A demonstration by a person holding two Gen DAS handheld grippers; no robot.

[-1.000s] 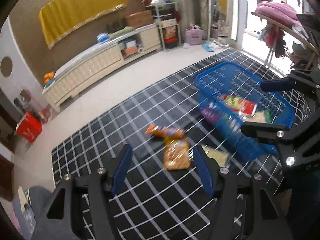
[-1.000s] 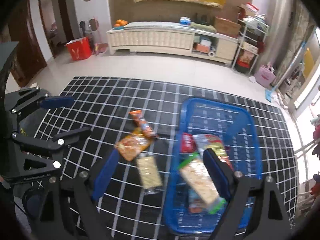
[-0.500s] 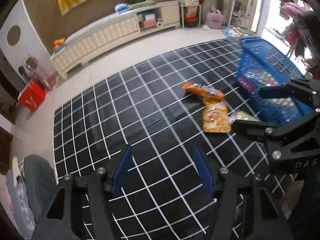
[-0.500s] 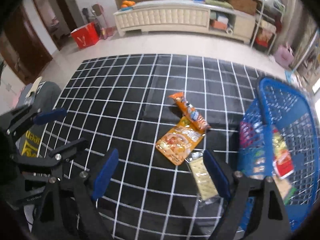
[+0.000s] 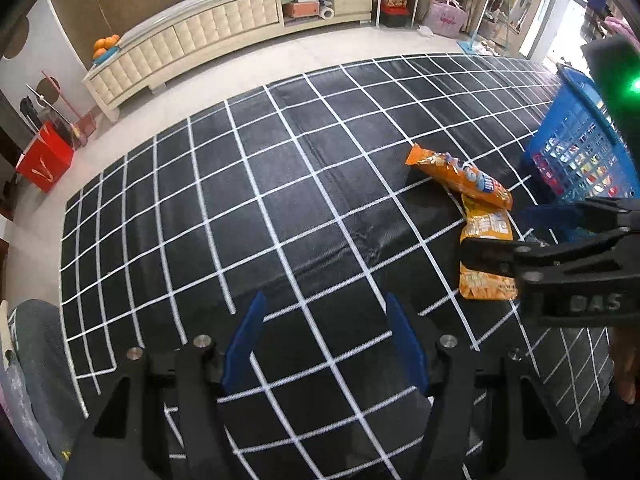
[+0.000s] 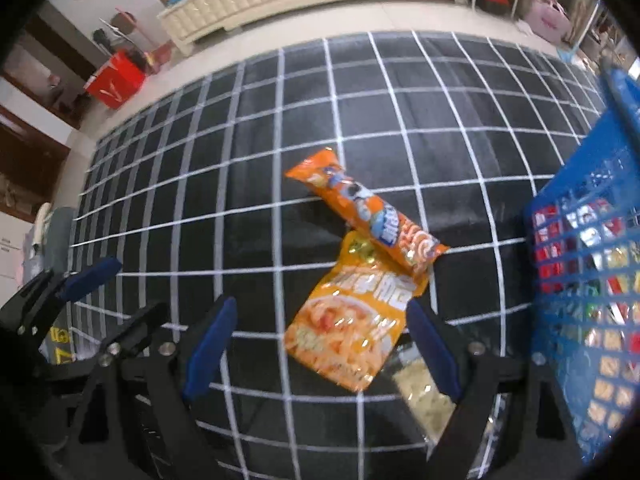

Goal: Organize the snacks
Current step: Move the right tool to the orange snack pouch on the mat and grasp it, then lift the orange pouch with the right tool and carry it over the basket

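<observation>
**Right gripper swings off the basket and lines up on the loose packets**

The right gripper [image 6: 320,350] has its jaws wide apart and empty, and between its blue pads [image 6: 210,342] now sits the flat orange snack pouch [image 6: 348,328]. A second ago those same jaws framed the inside of the blue basket [image 6: 580,280]; half a second ago they were already turning away from it, and now the basket has slid to the right edge of the right wrist view, its mesh wall showing packets stored inside. The gripper has also come lower, since the pouch fills far more of the view than before.

The left gripper [image 5: 324,344] is likewise open and holding nothing. It pointed at the pouch a second ago; it has since drifted toward the left part of the mat, and only bare grid mat [image 5: 240,208] lies between its jaws.

Three snacks remain on the floor mat, near the basket's left wall: the pouch, a long orange wrapped snack [image 6: 364,212] lying across the pouch's upper end and touching it, and a clear cracker packet [image 6: 424,396] just beside the pouch's lower corner, partly behind the right jaw.

My reading is that a drop into the basket has finished and the next pick has begun, with the pouch the likely target. The overlapping long snack may be dragged along when the pouch is lifted.
</observation>
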